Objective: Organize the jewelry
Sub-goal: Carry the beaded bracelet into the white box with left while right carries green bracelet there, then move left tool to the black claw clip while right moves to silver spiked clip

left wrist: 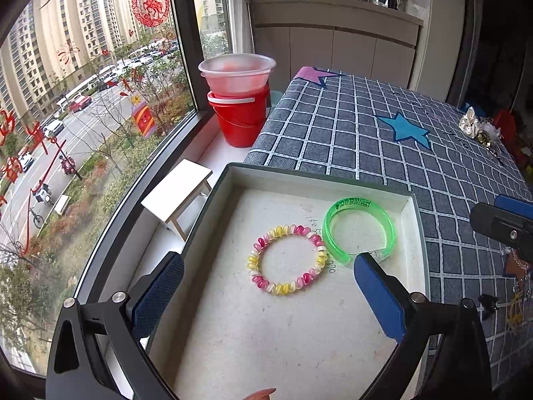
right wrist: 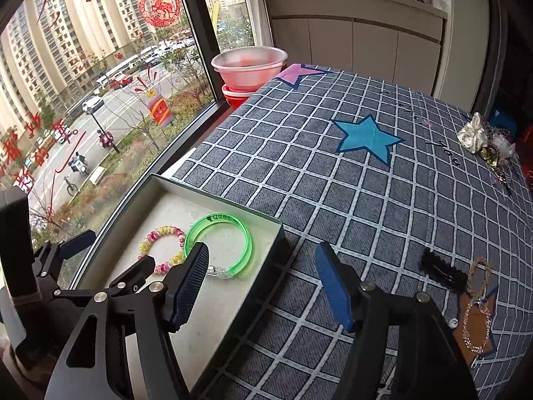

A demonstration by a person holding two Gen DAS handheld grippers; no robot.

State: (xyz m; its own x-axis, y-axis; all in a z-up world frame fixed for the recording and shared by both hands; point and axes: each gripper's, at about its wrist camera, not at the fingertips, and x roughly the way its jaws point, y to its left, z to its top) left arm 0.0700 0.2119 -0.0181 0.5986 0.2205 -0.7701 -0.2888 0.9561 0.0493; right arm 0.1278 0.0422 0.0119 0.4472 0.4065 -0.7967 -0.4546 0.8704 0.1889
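Resting in shallow box [left wrist: 336,180], coiled spiral bracelet [left wrist: 287,260], glossy green bangle [left wrist: 359,230]

Both wrist views look down closely, sharing the box [left wrist: 413,220] beside the window [right wrist: 100,83].

You can read "you" stitched on the tablecloth [right wrist: 446,153] far ahead of your right gripper [right wrist: 263,266]; the bangle's [right wrist: 220,220] print is illegible.

Right tongs [right wrist: 263,278] gape above the box [right wrist: 278,230] rim, green bangle [right wrist: 218,245] inside.
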